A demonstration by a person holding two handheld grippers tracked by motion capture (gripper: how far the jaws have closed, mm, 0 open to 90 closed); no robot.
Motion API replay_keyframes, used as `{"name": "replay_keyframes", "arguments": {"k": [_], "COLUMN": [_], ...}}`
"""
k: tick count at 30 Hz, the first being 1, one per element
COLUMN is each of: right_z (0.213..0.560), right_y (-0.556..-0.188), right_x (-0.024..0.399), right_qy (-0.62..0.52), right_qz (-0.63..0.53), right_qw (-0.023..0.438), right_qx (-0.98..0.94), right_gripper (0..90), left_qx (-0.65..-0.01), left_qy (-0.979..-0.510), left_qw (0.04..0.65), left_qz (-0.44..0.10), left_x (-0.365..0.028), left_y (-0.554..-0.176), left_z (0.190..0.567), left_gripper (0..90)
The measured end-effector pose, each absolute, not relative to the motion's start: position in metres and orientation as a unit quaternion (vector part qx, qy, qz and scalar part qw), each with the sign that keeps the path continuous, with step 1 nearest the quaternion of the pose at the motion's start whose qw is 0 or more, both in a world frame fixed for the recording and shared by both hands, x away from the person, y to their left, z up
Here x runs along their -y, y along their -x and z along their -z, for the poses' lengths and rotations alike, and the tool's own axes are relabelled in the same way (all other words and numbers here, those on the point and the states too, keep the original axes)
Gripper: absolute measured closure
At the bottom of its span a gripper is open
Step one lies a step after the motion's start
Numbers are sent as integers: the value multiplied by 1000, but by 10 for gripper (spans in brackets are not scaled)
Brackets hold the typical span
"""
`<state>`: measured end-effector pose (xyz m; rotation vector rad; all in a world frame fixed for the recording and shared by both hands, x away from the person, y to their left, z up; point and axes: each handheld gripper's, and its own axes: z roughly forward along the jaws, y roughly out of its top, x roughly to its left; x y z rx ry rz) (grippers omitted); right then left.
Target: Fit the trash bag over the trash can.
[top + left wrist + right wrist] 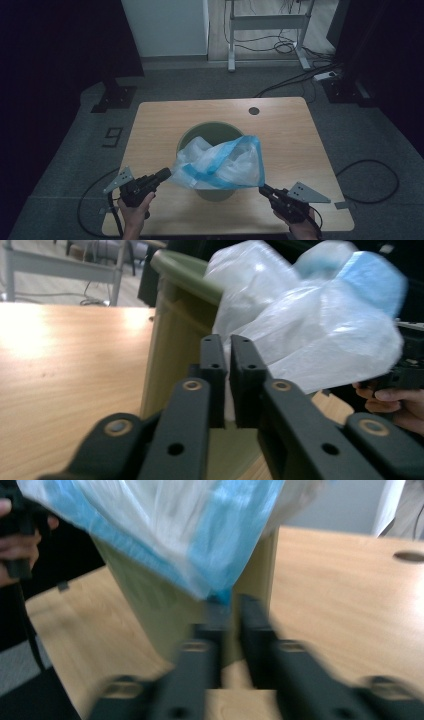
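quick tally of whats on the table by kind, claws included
bin: 1
bag: 1
claws: 2, left claw and right claw, each at a bag edge
total: 4

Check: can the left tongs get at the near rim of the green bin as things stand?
Probably not directly. The left tongs are pinched on the plastic bag, and the bag drapes over the near rim of the green bin, covering it. The right tongs hold the bag's other corner.
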<state>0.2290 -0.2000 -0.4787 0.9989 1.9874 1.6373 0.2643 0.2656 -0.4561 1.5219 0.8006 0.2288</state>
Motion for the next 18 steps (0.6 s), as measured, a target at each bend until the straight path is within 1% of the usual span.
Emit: {"name": "replay_keyframes", "arguments": {"k": [2, 4, 6, 9, 11, 12, 15, 17, 18], "right_z": [473, 469, 466, 461, 458, 456, 449, 445, 444], "right_y": [-228, -228, -230, -230, -230, -230, -228, -228, -229], "right_x": [201, 202, 202, 201, 200, 199, 195, 193, 191], "right_qy": [-356, -356, -356, -351, -341, -337, -319, -311, -309], "right_qz": [-590, -598, -604, -616, -629, -632, -634, -634, -630], "right_qw": [200, 205, 203, 192, 179, 177, 179, 182, 186], "right_qx": [-696, -689, -684, -679, -675, -675, -682, -684, -687], "right_gripper": [594, 524, 492, 492, 523, 560, 729, 805, 845], "left_qx": [-341, -333, -327, -325, -324, -324, -331, -331, -334], "left_qy": [-671, -673, -677, -683, -690, -693, -702, -705, -706], "left_qw": [652, 653, 653, 648, 644, 640, 628, 625, 623], "left_qz": [-93, -95, -91, -87, -72, -68, -57, -55, -48], "left_x": [-265, -262, -260, -257, -255, -254, -252, -251, -251], "left_y": [-264, -263, -263, -265, -268, -270, -273, -274, -274], "left_z": [452, 447, 443, 439, 440, 441, 447, 450, 451], "left_gripper": [776, 717, 639, 548, 493, 481, 472, 532, 621]}}
